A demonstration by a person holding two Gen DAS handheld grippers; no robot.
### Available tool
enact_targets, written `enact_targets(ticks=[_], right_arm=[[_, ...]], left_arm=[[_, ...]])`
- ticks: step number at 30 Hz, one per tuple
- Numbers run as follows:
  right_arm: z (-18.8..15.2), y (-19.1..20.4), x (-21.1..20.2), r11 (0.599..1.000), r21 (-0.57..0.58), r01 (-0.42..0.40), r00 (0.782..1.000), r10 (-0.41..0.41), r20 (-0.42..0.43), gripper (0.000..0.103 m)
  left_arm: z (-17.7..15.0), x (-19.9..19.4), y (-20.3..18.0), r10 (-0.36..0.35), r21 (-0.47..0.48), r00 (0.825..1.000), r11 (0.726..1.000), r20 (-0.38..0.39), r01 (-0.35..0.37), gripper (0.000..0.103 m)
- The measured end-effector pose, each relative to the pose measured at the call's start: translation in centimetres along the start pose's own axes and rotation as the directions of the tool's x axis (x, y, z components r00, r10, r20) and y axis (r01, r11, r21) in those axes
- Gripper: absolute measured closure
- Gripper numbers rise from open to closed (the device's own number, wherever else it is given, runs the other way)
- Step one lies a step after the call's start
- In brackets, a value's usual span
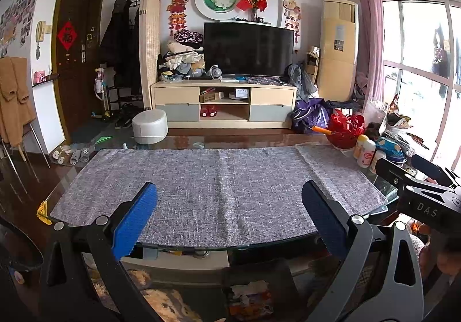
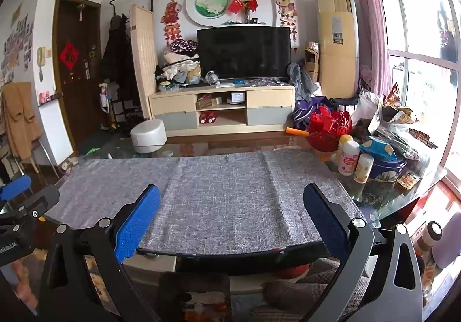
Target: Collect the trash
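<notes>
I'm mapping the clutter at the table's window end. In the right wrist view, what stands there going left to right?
Red basket → white bottle with pink label → small white bottle with yellow label → blue round tin → orange snack packet.

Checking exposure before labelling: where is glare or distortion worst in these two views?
Left wrist view: the large window is blown out white, and the grey woven table mat bows with fisheye curvature. Right wrist view: the window is equally overexposed; the glass tabletop shows reflections.

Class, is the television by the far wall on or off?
Off: the television screen is uniformly dark, with no picture in either view.
</notes>
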State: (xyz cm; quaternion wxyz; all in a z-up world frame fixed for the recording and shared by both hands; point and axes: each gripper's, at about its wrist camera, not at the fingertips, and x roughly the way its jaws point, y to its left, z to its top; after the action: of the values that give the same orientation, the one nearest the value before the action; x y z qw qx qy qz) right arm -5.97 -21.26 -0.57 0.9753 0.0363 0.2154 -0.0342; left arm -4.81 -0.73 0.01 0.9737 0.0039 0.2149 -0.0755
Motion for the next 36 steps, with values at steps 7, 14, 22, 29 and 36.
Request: enact_targets(ticks=[7,14,22,29,36], right_arm=[[-0.2,1.0,-0.2,1.000,0.004,-0.004,1.000,0.004,-0.008,0.003],[-0.3,1.4,-0.5,1.000,0.008,0.001,1.000,-0.001,-0.004,0.003],[-0.4,1.4,-0.6,1.000,0.012,0.001,1.000,-0.001,-0.006,0.003],[-0.6,1.4,-0.6,1.000,0.013,-0.002,1.000,0.002,-0.009,0.003],[-0.7,1.5,-0.6,1.000,0.015,-0.001,1.000,0.001,-0.008,0.003]], left_arm=[[0.0,0.0,0.0,-0.002,0.000,1.000,1.000,0.001,0.002,0.008],[0.0,0.0,0.0,0.000,0.000,1.000,1.000,0.000,0.000,0.008],[0.1,-0.1,0.0,-0.003,-0.003,1.000,1.000,0.001,0.003,0.008],[0.1,-0.1,-0.2,-0.009,-0.002,1.000,1.000,-0.006,0.009,0.008],[0.3,-0.2,-0.5,-0.014,-0.008,1.000,1.000,-0.006,0.014,0.008]])
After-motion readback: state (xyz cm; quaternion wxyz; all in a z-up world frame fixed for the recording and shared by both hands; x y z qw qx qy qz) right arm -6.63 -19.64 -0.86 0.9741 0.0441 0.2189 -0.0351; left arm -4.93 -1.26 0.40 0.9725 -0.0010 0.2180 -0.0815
